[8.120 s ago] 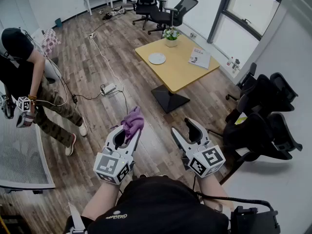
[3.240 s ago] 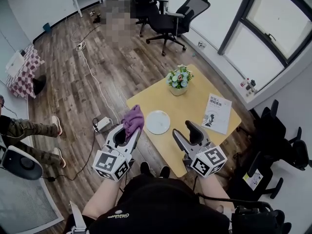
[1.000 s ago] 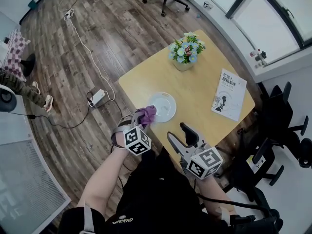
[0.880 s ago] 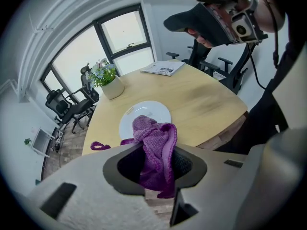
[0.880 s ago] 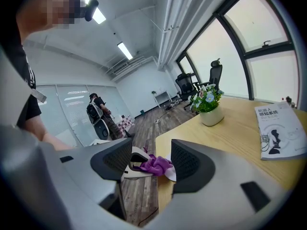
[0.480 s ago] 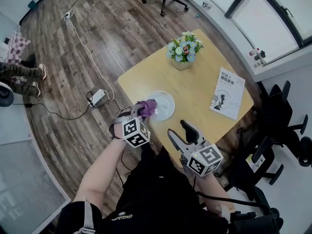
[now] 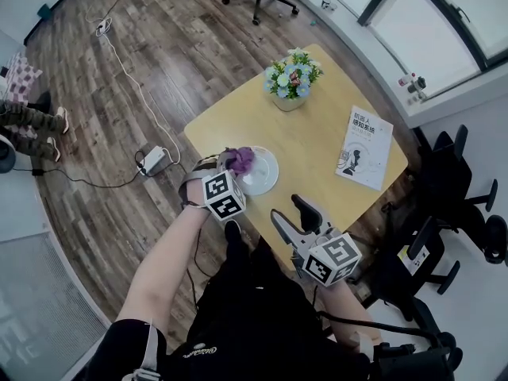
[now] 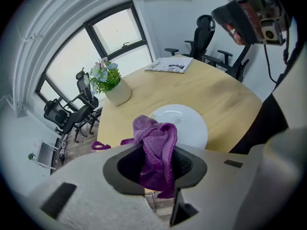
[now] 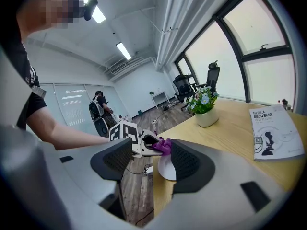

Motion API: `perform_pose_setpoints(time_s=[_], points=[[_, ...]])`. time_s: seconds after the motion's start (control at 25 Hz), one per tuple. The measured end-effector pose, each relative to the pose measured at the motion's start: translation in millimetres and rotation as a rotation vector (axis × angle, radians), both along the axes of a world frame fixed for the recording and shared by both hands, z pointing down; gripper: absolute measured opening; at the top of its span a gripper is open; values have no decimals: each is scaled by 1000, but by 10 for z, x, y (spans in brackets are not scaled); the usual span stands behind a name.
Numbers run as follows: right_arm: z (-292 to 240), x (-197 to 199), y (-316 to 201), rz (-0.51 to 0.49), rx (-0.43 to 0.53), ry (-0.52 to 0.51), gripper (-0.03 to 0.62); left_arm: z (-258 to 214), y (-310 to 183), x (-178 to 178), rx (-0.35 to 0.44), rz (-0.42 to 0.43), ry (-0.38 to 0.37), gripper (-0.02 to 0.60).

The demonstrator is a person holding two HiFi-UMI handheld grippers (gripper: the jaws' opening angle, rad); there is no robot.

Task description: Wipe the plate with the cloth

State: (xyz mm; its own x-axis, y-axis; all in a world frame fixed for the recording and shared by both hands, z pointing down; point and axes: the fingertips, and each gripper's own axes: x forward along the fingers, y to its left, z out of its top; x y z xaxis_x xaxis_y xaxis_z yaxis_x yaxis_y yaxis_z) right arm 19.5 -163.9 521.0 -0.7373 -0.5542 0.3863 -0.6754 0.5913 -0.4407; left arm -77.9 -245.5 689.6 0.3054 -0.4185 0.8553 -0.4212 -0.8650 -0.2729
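A white plate [image 7: 262, 171] lies near the front left edge of the yellow table [image 7: 317, 125]. My left gripper [image 7: 236, 165] is shut on a crumpled purple cloth [image 7: 240, 159] and holds it over the plate's near-left rim. In the left gripper view the cloth [image 8: 156, 147] bulges up between the jaws, with the plate [image 8: 187, 123] just beyond it. My right gripper [image 7: 292, 214] hangs open and empty at the table's near edge, to the right of the plate. The right gripper view shows its own wide jaws [image 9: 146, 162], the cloth [image 9: 163, 145] and the plate [image 9: 166, 170].
A flower pot [image 7: 290, 78] stands at the table's far side and a booklet [image 7: 365, 145] lies at its right. Black office chairs [image 7: 448, 173] crowd the right. A power strip [image 7: 155, 161] and cables lie on the wooden floor at left, near a person's legs [image 7: 32, 117].
My left gripper has carried the cloth forward from the table's near edge onto the plate's rim. The right gripper has stayed open and in place.
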Motion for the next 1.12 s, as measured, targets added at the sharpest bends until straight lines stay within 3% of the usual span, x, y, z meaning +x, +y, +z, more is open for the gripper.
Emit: perform_pose_setpoints(time_s=[0.64, 0.76, 1.12], points=[[-45, 19, -68, 15, 12, -3, 253, -11, 1077, 260, -124, -1, 113, 118], [-46, 22, -58, 15, 12, -1, 253, -28, 917, 228, -97, -12, 107, 118], [-7, 170, -44, 51, 1, 11, 253, -81, -227, 100, -14, -11, 29, 118]])
